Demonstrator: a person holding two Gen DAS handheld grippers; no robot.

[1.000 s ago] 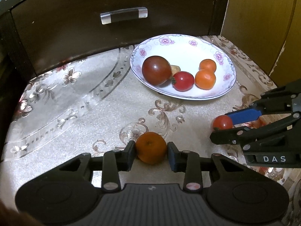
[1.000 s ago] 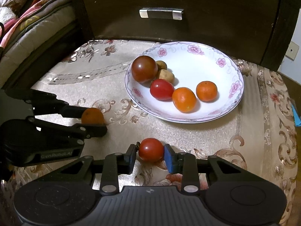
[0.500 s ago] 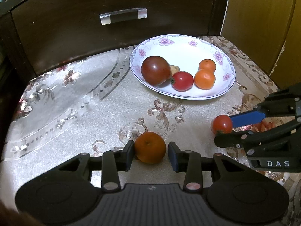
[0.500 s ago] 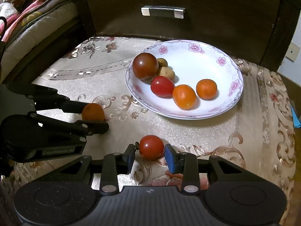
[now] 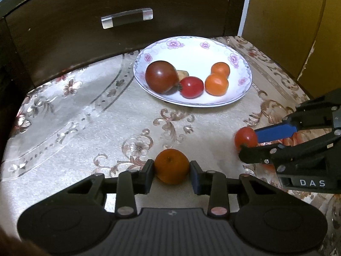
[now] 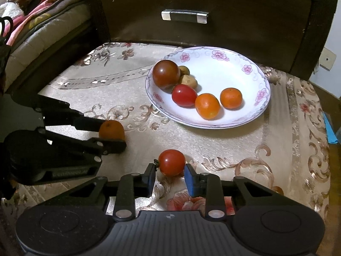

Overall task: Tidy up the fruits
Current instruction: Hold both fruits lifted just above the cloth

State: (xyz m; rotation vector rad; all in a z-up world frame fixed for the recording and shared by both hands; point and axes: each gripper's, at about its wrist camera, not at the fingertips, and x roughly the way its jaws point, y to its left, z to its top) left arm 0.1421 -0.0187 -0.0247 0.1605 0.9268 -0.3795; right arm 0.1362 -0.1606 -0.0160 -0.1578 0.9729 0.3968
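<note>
The left gripper (image 5: 172,168) squeezes an orange (image 5: 171,166) near the front edge of the table (image 5: 85,115). The right gripper (image 6: 170,173) sits around a red tomato (image 6: 171,162), but I cannot tell if it pinches. Both fruits rest on the flowery cloth. The white plate (image 6: 234,64) by the back edge holds a dark tomato (image 6: 166,74), another red one, two oranges and two brown nuts. A dark drawer (image 6: 213,4) stands behind.

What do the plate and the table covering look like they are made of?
The plate looks like glazed ceramic: glossy white with printed pink flowers and a thin blue rim line. The table covering looks like woven cloth with a satin sheen, beige with raised scroll and flower patterns; a clear plastic layer on top cannot be ruled out.
</note>
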